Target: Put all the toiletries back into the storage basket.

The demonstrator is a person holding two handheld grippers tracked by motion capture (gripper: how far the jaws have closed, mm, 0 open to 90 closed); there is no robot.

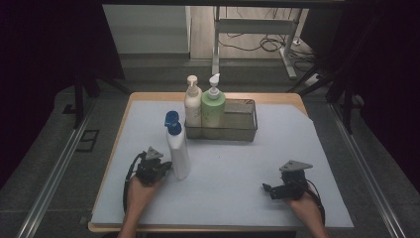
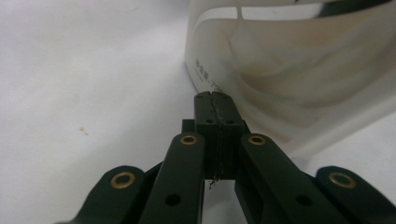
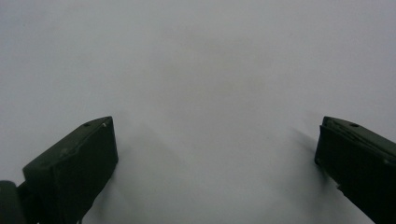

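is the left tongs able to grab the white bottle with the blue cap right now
Probably not yet: the left tongs are shut, jaws pressed together, right beside the white bottle. Nothing blocks them; they would need opening first.

Two pump bottles [image 1: 203, 104] in the basket's [image 1: 242, 131] left end, spray bottle [image 1: 177, 146] before it.

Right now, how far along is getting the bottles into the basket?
Two pump bottles stand in the wire basket. The white bottle stands outside on the mat; the left gripper sits shut beside it, the right gripper open and apart. It has yet to be gripped and moved.
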